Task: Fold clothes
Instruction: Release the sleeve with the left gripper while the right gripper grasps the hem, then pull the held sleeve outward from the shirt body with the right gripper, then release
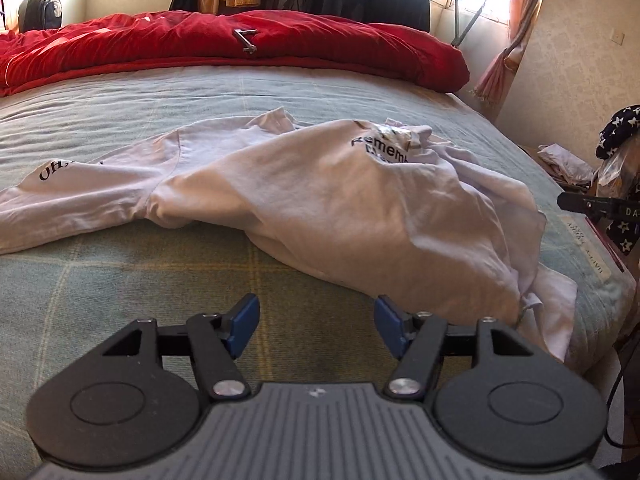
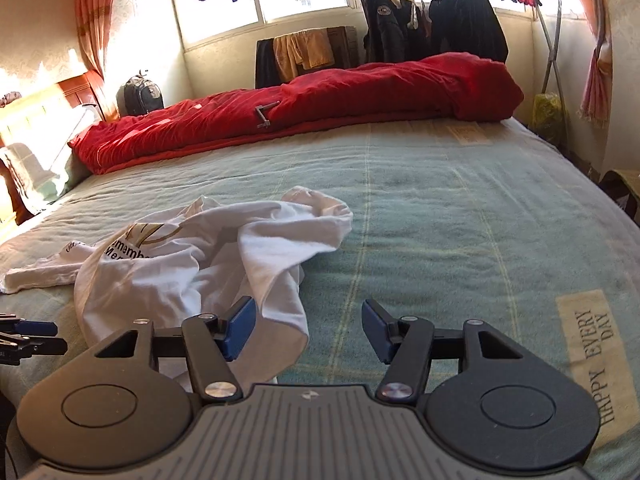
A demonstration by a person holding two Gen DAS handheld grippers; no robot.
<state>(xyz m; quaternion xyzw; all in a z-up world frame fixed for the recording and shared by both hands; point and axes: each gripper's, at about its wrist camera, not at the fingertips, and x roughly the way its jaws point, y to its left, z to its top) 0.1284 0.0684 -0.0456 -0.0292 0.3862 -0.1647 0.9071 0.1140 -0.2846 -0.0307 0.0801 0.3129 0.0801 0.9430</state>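
White cotton T-shirt with black lettering lies crumpled on my green plaid bedspread, my left gripper and right gripper both hovering at its near edge, jaws apart and empty, red duvet beyond.

Bed with a crumpled shirt and quilt.
The white shirt lies just ahead-left of the right gripper; the red quilt is bunched along the far edge, well beyond.

The shirt lies crumpled on the bed — the quilt behind it, along the far edge.
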